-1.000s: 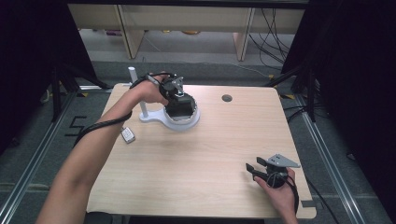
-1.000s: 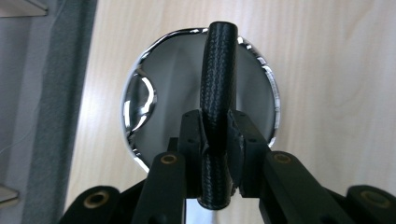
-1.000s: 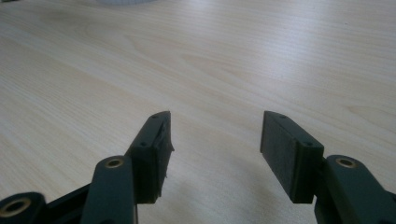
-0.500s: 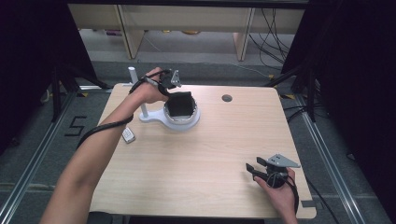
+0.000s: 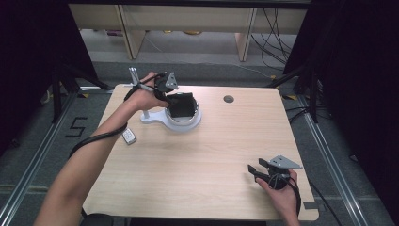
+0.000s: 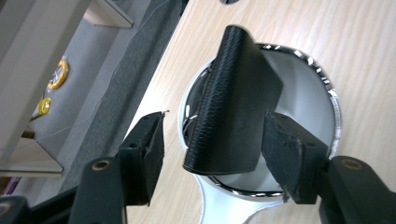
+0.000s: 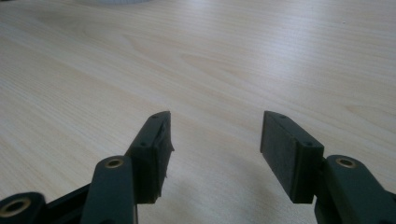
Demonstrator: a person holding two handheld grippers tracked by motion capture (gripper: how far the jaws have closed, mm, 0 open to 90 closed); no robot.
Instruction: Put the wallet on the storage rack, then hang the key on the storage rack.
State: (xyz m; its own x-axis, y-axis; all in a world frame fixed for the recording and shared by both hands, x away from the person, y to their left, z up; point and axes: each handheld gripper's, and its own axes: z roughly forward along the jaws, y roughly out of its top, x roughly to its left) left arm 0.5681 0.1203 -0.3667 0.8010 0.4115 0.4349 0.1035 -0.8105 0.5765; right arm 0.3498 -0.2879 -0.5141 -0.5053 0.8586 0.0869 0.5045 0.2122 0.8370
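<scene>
— Position of the black textured piece (image 6: 233,102)?

— It lies in the chrome-rimmed white dish (image 5: 194,123) at the table's (image 5: 202,160) far left; I see my left gripper (image 6: 212,154) poised over it, jaws apart; the piece sits between them, close to one pad, contact uncertain.

— Right side?

— My right gripper (image 7: 215,154) sits near right, jaws spread over bare wood.

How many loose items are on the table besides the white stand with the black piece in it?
1: a small grey remote-like object near the table's left edge, below the white stand. The dark round spot looks like a hole in the tabletop. Something may be hidden under the left arm.
</scene>
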